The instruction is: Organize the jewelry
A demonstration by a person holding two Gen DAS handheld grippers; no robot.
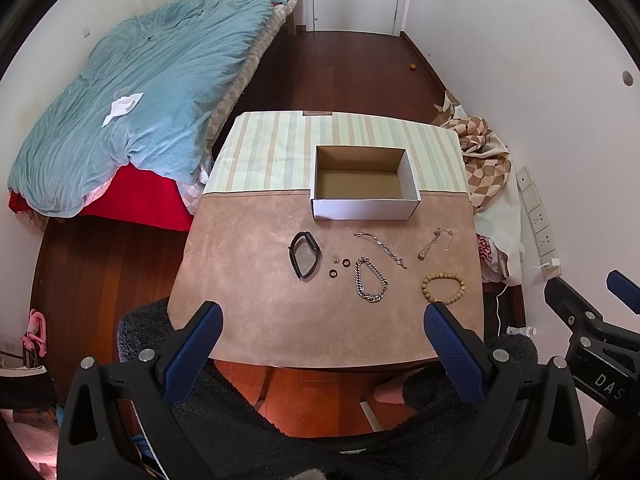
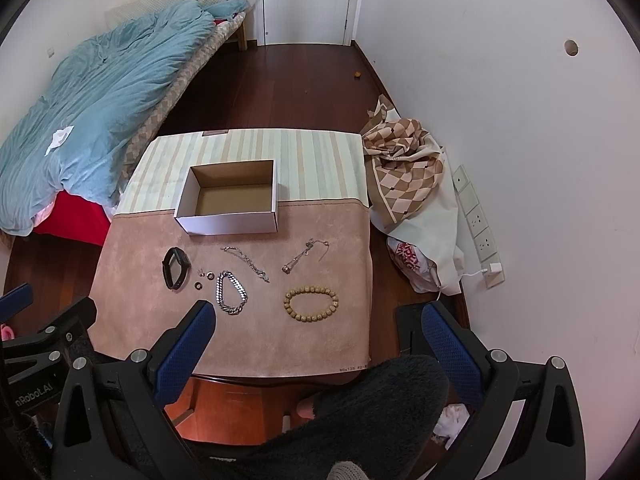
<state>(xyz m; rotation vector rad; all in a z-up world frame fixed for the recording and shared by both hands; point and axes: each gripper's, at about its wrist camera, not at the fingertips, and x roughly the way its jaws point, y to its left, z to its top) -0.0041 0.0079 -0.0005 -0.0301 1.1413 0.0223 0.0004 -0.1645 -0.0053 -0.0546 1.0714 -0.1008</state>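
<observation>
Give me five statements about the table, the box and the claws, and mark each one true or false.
1. The cardboard box has jewelry in it. False: it is empty.
2. The wooden bead bracelet lies on the table, outside the box. True.
3. The left claw is shut on the silver chain bracelet. False: it is open and holds nothing.
4. The black wristband lies left of the small rings. True.
5. The right claw is open. True.
</observation>
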